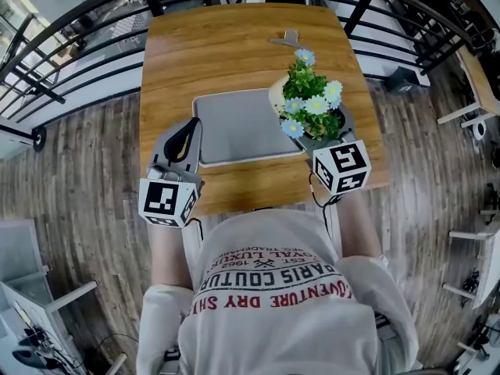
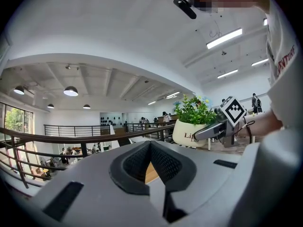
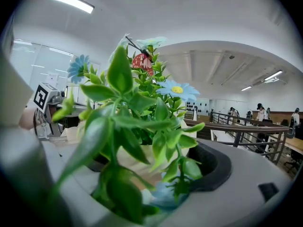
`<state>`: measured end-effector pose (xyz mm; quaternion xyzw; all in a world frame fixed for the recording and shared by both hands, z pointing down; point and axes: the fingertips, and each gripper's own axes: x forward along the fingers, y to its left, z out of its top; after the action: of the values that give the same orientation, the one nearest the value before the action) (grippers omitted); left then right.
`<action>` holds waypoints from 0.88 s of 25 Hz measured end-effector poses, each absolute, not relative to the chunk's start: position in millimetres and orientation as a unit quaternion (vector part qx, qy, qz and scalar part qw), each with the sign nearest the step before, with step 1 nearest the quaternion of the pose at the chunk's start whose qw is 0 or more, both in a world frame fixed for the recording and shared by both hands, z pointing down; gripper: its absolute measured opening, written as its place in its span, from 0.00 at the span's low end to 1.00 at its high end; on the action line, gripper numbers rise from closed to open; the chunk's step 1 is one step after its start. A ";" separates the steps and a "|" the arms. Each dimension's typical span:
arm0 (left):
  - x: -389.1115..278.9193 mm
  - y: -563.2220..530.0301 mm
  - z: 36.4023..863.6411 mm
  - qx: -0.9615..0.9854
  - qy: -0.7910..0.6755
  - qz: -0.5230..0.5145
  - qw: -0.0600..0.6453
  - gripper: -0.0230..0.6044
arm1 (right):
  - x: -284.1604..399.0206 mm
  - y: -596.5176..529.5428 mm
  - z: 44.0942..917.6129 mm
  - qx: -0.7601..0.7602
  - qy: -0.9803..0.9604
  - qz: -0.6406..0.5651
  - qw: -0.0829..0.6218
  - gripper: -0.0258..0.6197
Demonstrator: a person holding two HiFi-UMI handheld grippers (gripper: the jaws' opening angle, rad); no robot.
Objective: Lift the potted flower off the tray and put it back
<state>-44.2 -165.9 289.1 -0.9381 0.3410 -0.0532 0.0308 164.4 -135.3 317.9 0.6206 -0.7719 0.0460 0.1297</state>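
Note:
The potted flower (image 1: 308, 104), a cream pot with green leaves and blue and white blooms, sits between the jaws of my right gripper (image 1: 312, 131), which is shut on it. It hangs over the right edge of the grey tray (image 1: 234, 127) and tilts a little; whether it touches the tray is hidden. In the right gripper view the leaves (image 3: 137, 126) fill the space between the pads. The left gripper view shows the pot (image 2: 186, 132) held from the right. My left gripper (image 1: 186, 135) rests by the tray's left edge, shut and holding nothing.
The tray lies on a small wooden table (image 1: 226, 45). A small grey object (image 1: 289, 37) sits near the table's far edge. A black railing (image 1: 70, 61) curves round the far side and the left. The person's torso is close to the near edge.

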 end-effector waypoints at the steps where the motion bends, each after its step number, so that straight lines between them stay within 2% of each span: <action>1: -43.3 -165.5 290.1 -0.938 0.342 -0.052 0.029 0.06 | 163.4 -136.7 319.2 0.616 -0.776 0.042 0.129 0.77; 13: -41.7 -182.0 323.7 -0.922 0.383 -0.063 -0.009 0.06 | 138.0 -179.6 367.9 0.523 -0.840 0.019 0.146 0.77; 22: -35.8 -190.8 374.7 -0.908 0.410 -0.075 -0.053 0.06 | 103.6 -198.0 450.7 0.411 -0.890 0.033 0.194 0.77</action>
<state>-35.8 -190.8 374.7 -0.9075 0.4099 -0.0746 -0.0534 103.6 -198.0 450.7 0.4107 -0.8903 0.0331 0.1942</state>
